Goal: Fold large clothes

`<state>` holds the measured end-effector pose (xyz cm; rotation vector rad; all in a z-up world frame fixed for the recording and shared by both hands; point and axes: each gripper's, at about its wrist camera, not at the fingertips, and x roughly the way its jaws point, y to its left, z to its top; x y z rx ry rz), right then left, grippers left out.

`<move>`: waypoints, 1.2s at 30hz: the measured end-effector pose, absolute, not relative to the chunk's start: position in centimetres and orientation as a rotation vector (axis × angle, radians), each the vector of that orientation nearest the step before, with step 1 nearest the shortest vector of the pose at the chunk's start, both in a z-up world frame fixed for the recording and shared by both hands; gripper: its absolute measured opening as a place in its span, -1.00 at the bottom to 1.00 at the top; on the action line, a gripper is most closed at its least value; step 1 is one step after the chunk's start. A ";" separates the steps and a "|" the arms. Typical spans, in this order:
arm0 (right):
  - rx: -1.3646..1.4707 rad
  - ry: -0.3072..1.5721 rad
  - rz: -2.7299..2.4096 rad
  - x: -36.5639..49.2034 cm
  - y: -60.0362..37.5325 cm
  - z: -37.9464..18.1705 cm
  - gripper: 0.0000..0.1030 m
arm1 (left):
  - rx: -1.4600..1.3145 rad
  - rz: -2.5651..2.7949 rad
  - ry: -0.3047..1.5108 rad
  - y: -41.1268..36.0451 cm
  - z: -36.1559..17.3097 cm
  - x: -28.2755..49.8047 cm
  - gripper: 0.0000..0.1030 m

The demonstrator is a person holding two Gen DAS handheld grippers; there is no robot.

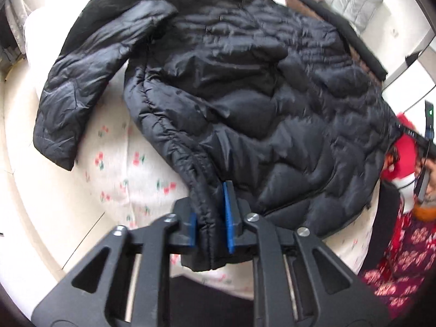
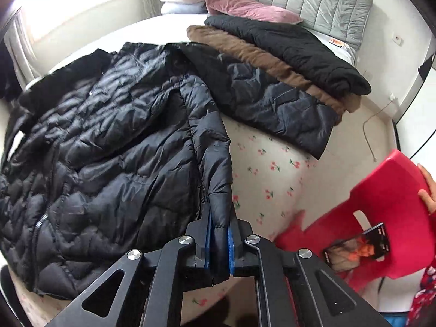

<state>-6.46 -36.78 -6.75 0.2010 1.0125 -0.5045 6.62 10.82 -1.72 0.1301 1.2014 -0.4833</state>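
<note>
Fingers (image 1: 227, 218) of both grippers pinch the black jacket's (image 1: 245, 95) hem

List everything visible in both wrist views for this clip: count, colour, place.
Puffer jacket: one, black, spread across the bed, hem toward the cameras.
Folded coat: one, black with brown fur trim, behind the jacket.
Pillows: one pink, two white, by the headboard.
Headboard: one, grey, padded.
Bed sheet: white with cherry print.
Chair: one, red, right of the bed.
Phone: one, on the chair.
Left gripper: fingers shut on the jacket's hem.
Right gripper: fingers shut on the hem.
</note>
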 end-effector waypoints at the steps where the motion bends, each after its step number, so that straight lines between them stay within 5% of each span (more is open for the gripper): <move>1: 0.194 1.032 -0.521 -6.2 -36.9 -7.1 -0.59 | 0.133 -0.468 1.209 11.1 -1.7 6.9 -0.18; 2: 0.208 1.028 -0.522 -6.1 -37.1 -7.0 -0.48 | 0.127 -0.456 1.204 11.4 -1.6 7.4 0.17; 4: 0.245 0.995 -0.505 -6.1 -37.1 -6.2 -0.05 | 0.077 -0.414 1.157 12.6 -0.7 8.7 0.45; 9: 0.181 0.903 -0.440 -4.7 -34.5 -3.2 0.28 | -0.036 -0.507 1.093 12.6 0.2 12.4 0.46; 21: 0.294 1.028 0.198 11.3 -23.2 -6.4 0.31 | -0.055 -0.557 1.139 8.1 -4.8 26.8 0.44; 24: 0.325 1.057 0.264 15.0 -21.3 -8.1 0.31 | -0.111 -0.626 1.127 7.9 -5.0 28.6 -0.01; 26: 0.352 1.050 0.315 17.6 -20.1 -8.9 0.31 | -0.168 -0.707 1.131 7.9 -5.0 29.0 -0.87; 36: 0.631 0.929 0.484 24.1 -20.1 -10.1 0.30 | -0.218 -0.875 0.909 13.3 0.2 22.6 -0.94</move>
